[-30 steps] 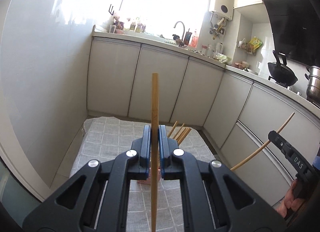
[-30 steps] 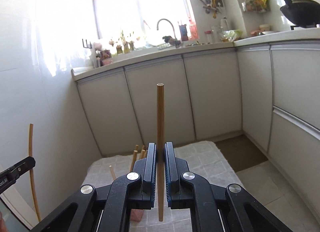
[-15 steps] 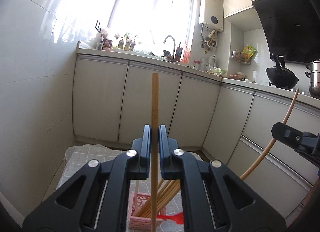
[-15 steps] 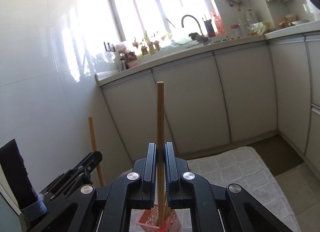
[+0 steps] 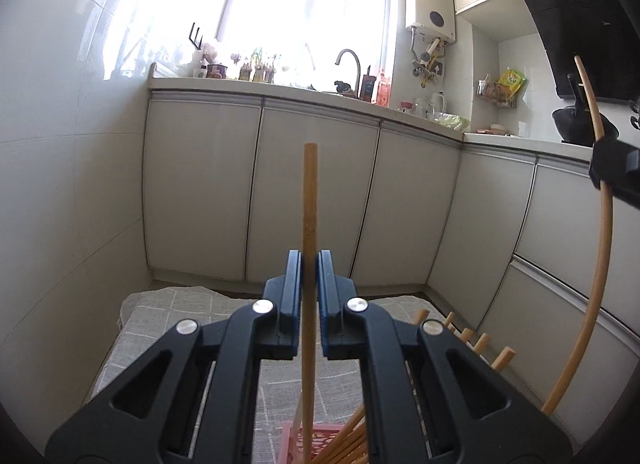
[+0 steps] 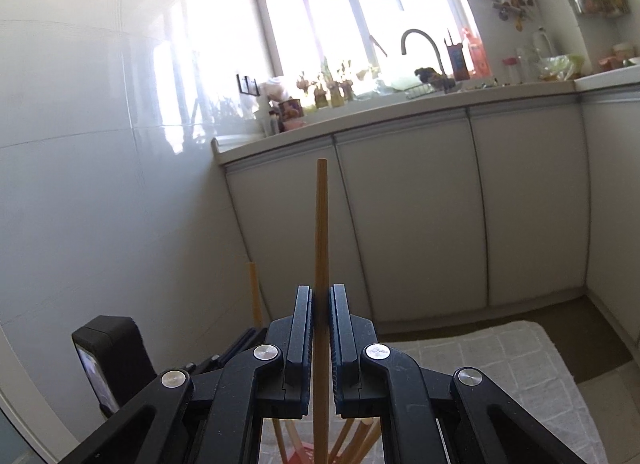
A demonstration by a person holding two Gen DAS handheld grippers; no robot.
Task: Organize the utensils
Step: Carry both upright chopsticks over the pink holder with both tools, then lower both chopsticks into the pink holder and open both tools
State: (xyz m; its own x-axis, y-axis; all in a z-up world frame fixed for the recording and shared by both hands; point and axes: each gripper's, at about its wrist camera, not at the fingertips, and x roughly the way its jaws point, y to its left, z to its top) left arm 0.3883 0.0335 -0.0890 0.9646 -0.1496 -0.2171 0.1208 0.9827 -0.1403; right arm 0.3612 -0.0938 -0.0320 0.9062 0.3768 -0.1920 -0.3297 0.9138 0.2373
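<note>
My left gripper is shut on an upright wooden chopstick, whose lower end hangs over a pink utensil basket holding several chopsticks. My right gripper is shut on another upright chopstick above the same chopsticks. The right gripper and its chopstick show at the right edge of the left wrist view. The left gripper's body and its chopstick show low left in the right wrist view.
A grey checked cloth covers the surface under the basket; it also shows in the right wrist view. White kitchen cabinets and a counter with a tap stand behind. A white tiled wall is at the left.
Both grippers have moved closer together over the basket, each still holding its chopstick upright. The left gripper now sits close beside the right one.
</note>
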